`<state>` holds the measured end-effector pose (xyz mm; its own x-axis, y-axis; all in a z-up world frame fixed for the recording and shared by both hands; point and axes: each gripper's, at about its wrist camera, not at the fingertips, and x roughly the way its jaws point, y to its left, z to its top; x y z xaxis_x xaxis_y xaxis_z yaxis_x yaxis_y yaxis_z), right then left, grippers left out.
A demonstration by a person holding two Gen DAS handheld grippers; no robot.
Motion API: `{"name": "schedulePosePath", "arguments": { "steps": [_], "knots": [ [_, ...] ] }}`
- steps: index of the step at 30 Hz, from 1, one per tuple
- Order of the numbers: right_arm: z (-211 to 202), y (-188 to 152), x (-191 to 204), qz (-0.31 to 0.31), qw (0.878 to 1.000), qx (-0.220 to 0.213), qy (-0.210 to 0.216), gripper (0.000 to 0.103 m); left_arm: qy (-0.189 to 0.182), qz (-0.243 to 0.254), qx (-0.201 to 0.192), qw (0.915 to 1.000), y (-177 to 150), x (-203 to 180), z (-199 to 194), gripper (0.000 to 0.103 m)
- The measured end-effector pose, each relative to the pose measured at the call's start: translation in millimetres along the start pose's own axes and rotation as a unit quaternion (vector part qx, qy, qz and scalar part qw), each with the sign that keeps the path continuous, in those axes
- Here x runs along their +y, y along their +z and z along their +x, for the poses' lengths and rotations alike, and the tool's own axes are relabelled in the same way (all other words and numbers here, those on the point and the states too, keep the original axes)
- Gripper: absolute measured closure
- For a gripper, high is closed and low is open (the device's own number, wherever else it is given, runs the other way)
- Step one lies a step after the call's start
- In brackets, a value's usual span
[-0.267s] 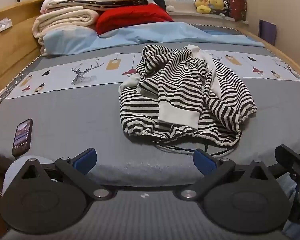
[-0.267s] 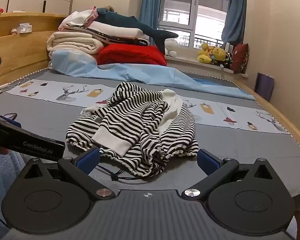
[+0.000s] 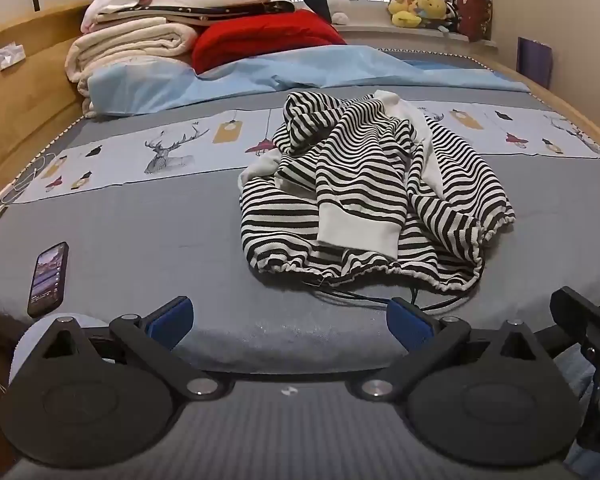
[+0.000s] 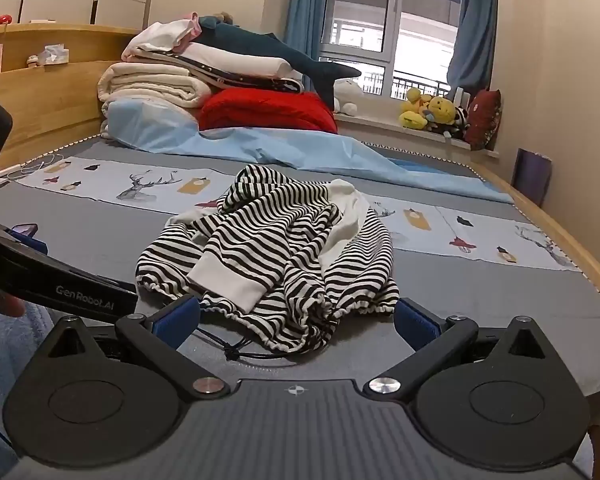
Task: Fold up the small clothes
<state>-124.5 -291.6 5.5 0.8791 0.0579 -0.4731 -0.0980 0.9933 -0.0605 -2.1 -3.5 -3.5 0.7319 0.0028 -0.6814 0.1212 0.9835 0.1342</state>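
A crumpled black-and-white striped garment [image 3: 364,196] with white cuffs and a dark drawstring lies in a heap on the grey bed sheet [image 3: 148,240]. In the right wrist view the same striped garment [image 4: 276,256] sits just beyond the jaws. My left gripper [image 3: 290,320] hovers at the bed's near edge, open, its blue pads [image 3: 172,316] wide apart with nothing between them. My right gripper [image 4: 296,320] is open too, and the garment's hem and drawstring knot lie between its spread fingers without the pads touching them. The left gripper's black body [image 4: 60,284] shows at the left of the right wrist view.
A phone [image 3: 48,276] lies on the sheet at the near left. Folded blankets [image 3: 140,44], a red cushion [image 3: 260,36] and a light blue sheet [image 3: 300,72] fill the bed's far end. A wooden headboard [image 3: 20,80] runs along the left; plush toys [image 3: 420,8] sit on the windowsill.
Both views have crept slightly closer to the garment; the right gripper's fingers now reach around its near hem. Nothing was grasped.
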Motion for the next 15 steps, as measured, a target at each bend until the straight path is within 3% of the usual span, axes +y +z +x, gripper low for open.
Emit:
{"name": "schedulePosePath", "arguments": {
  "steps": [15],
  "knots": [
    [2.7,0.7,-6.2,0.005,1.0,0.01,-0.003,0.001,-0.005,-0.007,0.009,0.9999,-0.2,2.9,2.7,0.0]
  ]
}}
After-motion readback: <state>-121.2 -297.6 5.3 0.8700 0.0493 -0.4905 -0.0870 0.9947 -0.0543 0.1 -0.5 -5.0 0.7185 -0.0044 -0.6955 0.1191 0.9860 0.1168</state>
